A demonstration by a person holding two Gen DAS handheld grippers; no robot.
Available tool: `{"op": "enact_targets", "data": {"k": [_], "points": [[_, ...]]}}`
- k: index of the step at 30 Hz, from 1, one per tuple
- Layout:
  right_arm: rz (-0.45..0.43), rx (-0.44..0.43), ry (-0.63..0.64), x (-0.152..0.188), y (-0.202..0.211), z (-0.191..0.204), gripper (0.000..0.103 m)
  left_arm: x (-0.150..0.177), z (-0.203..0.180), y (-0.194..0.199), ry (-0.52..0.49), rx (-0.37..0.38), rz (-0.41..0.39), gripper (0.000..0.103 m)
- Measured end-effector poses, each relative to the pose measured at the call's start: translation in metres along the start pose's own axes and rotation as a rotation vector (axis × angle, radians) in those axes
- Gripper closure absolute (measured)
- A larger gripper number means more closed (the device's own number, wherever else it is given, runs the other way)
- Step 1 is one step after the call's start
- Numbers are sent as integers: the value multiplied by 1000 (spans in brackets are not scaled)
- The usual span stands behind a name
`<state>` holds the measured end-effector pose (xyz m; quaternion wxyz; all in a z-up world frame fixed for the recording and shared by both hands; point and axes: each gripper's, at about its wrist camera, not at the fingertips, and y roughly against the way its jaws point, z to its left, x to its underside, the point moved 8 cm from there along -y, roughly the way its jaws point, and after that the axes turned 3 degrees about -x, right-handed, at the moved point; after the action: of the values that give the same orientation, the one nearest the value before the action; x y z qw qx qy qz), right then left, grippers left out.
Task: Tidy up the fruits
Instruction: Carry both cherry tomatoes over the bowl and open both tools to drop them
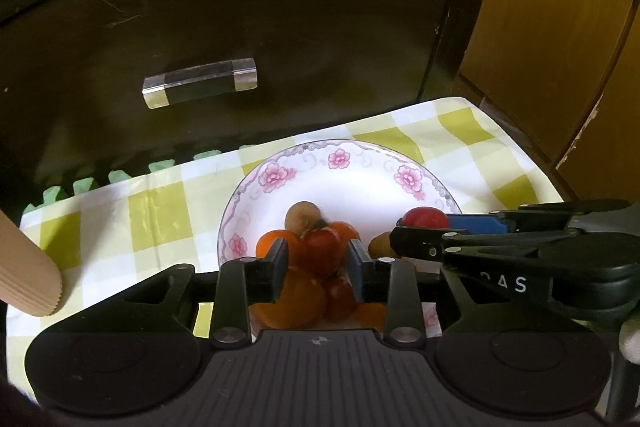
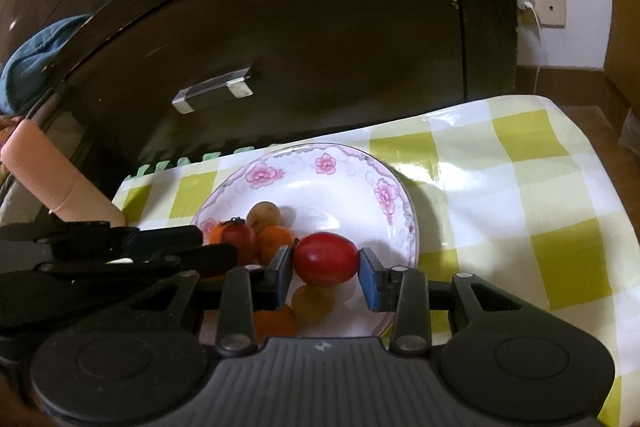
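Observation:
A white plate with pink flowers [image 1: 340, 151] [image 2: 320, 151] sits on the checked cloth and holds a pile of small fruit: oranges [image 1: 276, 243] [image 2: 276, 243], a brown round fruit [image 1: 302, 215] [image 2: 264, 213] and red tomatoes. My left gripper [image 1: 319, 259] [image 2: 216, 253] hangs over the pile with a stemmed red tomato [image 1: 320, 251] [image 2: 238, 237] between its pads, which stand slightly off it, so it is open. My right gripper [image 2: 326, 267] [image 1: 420, 227] is shut on a second red tomato [image 2: 326, 259] [image 1: 424, 217], just above the plate's right half.
A dark drawer front with a clear handle [image 1: 200, 83] [image 2: 216, 91] rises right behind the plate. The yellow-checked cloth [image 1: 160, 219] [image 2: 520, 207] spreads to both sides. A beige ribbed sleeve-like shape [image 1: 28, 275] lies at the left. Wooden cabinet [image 1: 560, 47] to the right.

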<state>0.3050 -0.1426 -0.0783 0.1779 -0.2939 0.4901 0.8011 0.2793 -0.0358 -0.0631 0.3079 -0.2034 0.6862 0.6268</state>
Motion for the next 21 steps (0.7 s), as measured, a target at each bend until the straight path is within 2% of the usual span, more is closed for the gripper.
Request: {"op": "enact_targets", "data": {"k": [3,10,16,21], "points": [[-3,5,-1,-1,-1,-1,67,0,2,0,4,-10,-2,54],[-13,4,-6,-4,4,0,67,-4,6,7,21,-23,-19,48],[-33,13,-10,-7,13,1,65,-5,7,14,30,-37,-29,39],[-40,38,-5,-5,24,2,63,-2,8,23,30,-73,-37,29]]}}
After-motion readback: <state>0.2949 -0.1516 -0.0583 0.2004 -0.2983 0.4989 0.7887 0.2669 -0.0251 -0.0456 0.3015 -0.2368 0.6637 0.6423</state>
